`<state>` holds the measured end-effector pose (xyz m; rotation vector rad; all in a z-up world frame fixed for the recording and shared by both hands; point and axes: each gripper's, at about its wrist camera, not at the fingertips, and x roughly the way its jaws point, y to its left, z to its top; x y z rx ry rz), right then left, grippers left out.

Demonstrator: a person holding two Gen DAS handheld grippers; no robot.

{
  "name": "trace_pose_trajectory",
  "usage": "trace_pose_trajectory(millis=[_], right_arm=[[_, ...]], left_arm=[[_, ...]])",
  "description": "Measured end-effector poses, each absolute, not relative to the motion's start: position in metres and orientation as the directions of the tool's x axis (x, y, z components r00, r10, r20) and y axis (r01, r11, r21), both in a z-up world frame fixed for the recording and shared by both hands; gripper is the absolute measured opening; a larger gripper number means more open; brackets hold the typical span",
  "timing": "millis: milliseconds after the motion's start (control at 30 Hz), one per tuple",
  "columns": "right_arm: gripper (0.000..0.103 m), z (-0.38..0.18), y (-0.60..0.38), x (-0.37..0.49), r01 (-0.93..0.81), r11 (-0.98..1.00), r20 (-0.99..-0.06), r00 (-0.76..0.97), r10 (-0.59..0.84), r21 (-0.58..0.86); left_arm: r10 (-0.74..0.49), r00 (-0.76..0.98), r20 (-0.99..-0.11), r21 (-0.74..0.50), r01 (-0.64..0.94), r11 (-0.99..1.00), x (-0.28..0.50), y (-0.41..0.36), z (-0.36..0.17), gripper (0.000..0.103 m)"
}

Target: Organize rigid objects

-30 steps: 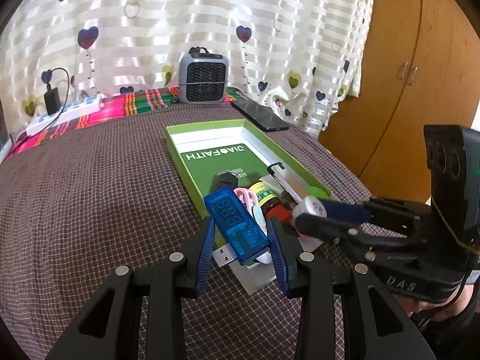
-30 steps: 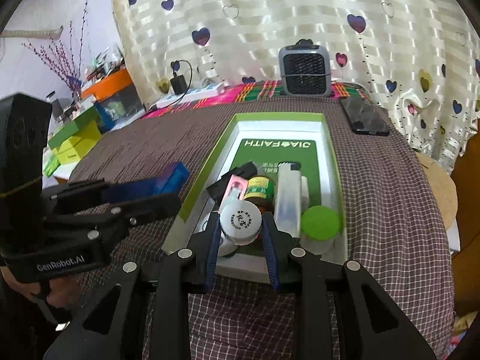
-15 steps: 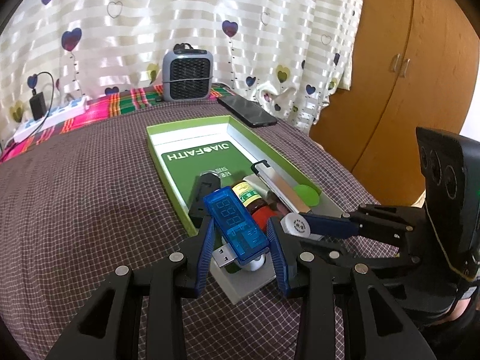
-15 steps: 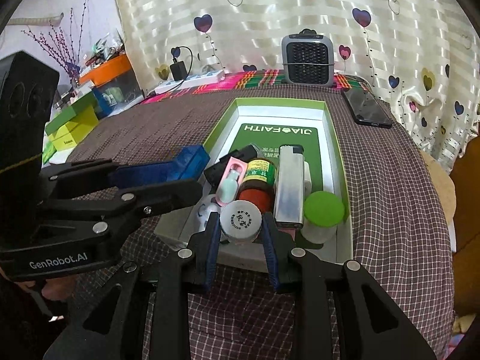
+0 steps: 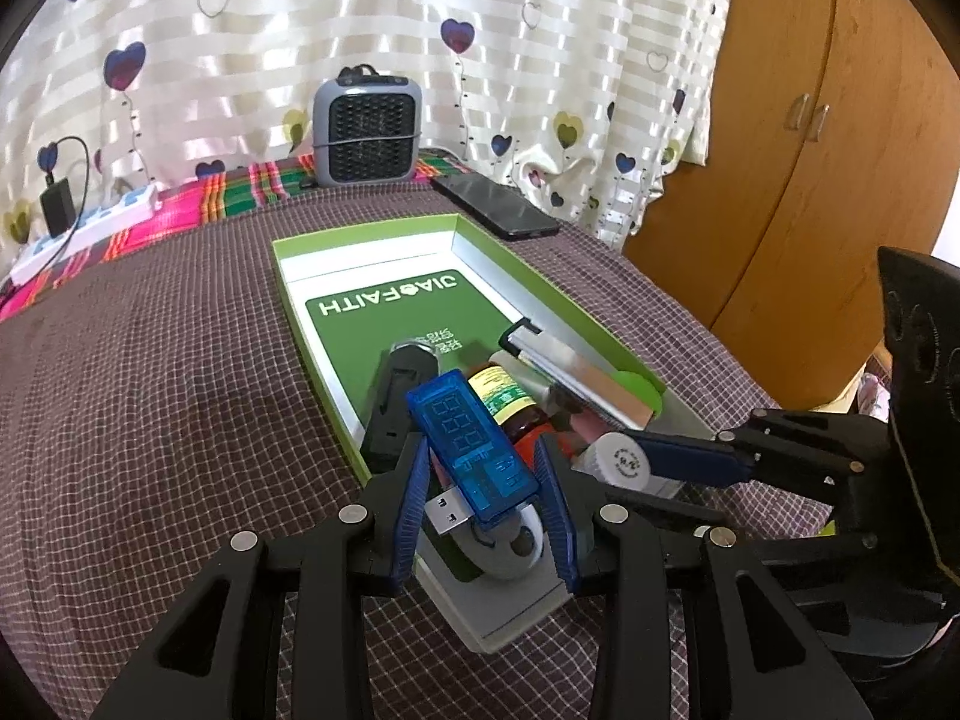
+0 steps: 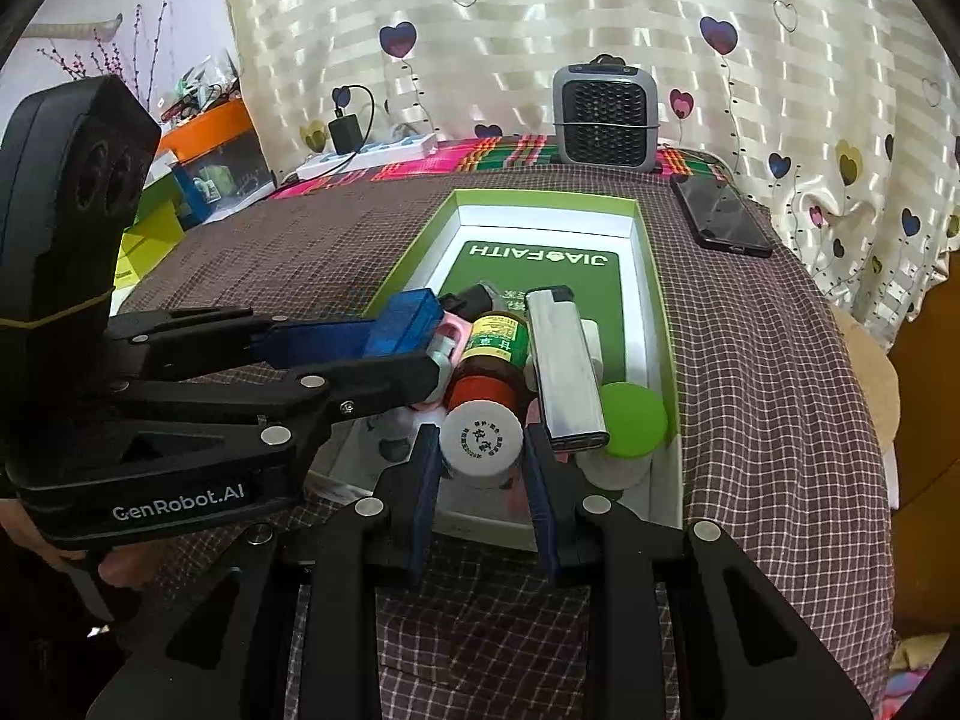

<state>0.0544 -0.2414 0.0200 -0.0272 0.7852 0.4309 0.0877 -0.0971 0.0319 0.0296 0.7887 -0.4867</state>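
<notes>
Over the checked cloth's near edge, above the green box point(image 6: 657, 324), my left gripper point(image 5: 483, 495) clamps the blue USB tester point(image 5: 471, 447) and my right gripper point(image 6: 480, 468) clamps the white-capped bottle point(image 6: 480, 441) between closed fingers.

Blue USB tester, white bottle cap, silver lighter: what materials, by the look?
USB tester: translucent blue plastic, glossy; the digit display shows through the shell, and the plug is bare metal.
White bottle cap: looks like matte plastic, with a printed mark.
Silver lighter: likely brushed metal casing with streaky reflections; top looks like black plastic.
</notes>
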Motion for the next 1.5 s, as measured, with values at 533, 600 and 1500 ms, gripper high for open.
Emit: trace_pose_trajectory(millis=[533, 600, 1500], right_arm=[[0.040, 0.023, -0.241, 0.050, -0.386, 0.918, -0.673, 0.654, 0.344, 0.095], [0.040, 0.026, -0.241, 0.046, -0.383, 0.919, -0.667, 0.662, 0.342, 0.091], [0.040, 0.003, -0.235, 0.007, -0.355, 0.932, -0.716, 0.633, 0.295, 0.070]], left_arm=[[-0.373, 0.639, -0.673, -0.112, 0.410, 0.905, 0.088, -0.098, 0.035, 0.038], [-0.363, 0.650, -0.668, -0.107, 0.398, 0.911, 0.084, -0.095, 0.038, 0.038], [-0.276, 0.644, -0.714, -0.059, 0.337, 0.939, 0.003, -0.088, 0.016, 0.038]])
